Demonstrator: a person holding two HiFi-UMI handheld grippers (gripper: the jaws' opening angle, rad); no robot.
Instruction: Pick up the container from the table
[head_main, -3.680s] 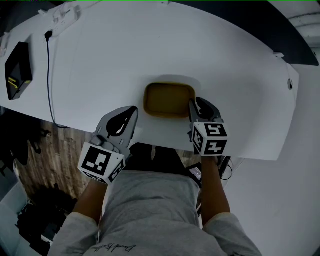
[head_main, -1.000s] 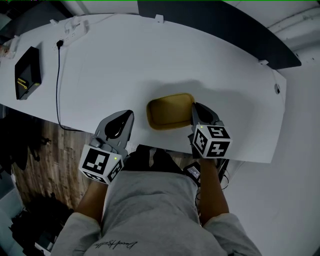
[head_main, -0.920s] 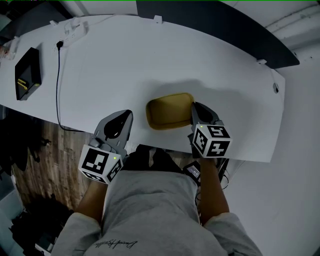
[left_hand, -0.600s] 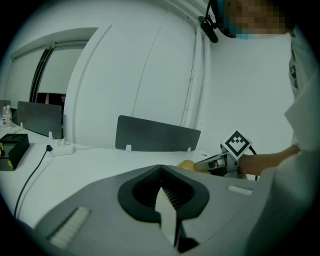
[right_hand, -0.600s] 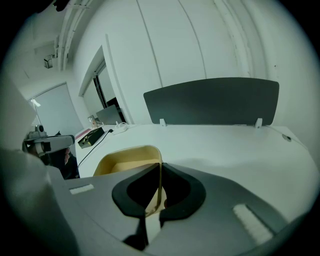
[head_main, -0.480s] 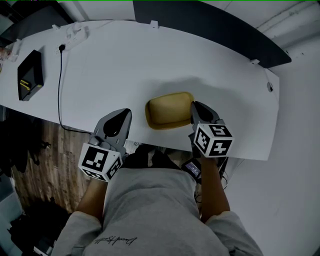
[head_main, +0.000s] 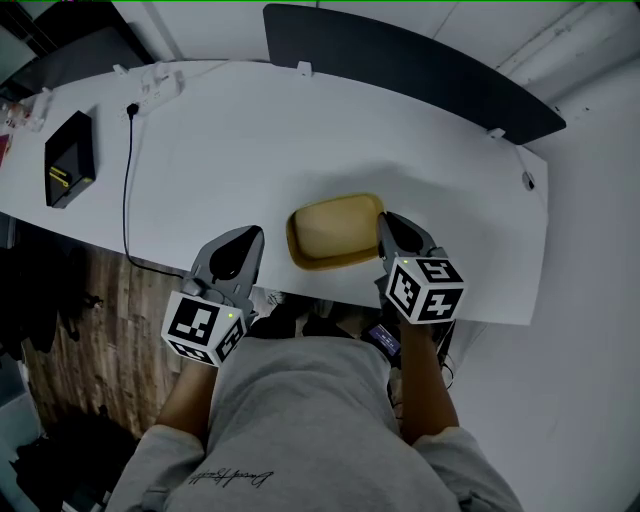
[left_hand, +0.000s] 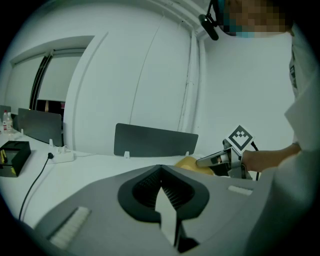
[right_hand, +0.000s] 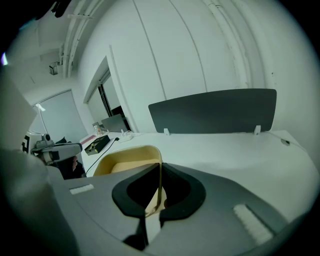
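The container is a shallow tan tray with rounded corners, near the front edge of the white table. My right gripper is shut on its right rim. In the right gripper view the thin rim stands between the jaws, with the tray's hollow to the left. A soft shadow lies on the table behind the container. My left gripper hovers at the table's front edge, left of the container and apart from it, shut and holding nothing. In the left gripper view its tips meet, with the container beyond.
A black box lies at the table's far left. A black cable runs from a white power strip over the front edge. A dark divider panel stands along the table's far edge. A person's torso fills the lower head view.
The right gripper has stayed clamped on the container's right rim. The container now looks slightly raised and lighter, with its shadow spread behind it. The left gripper has barely moved.
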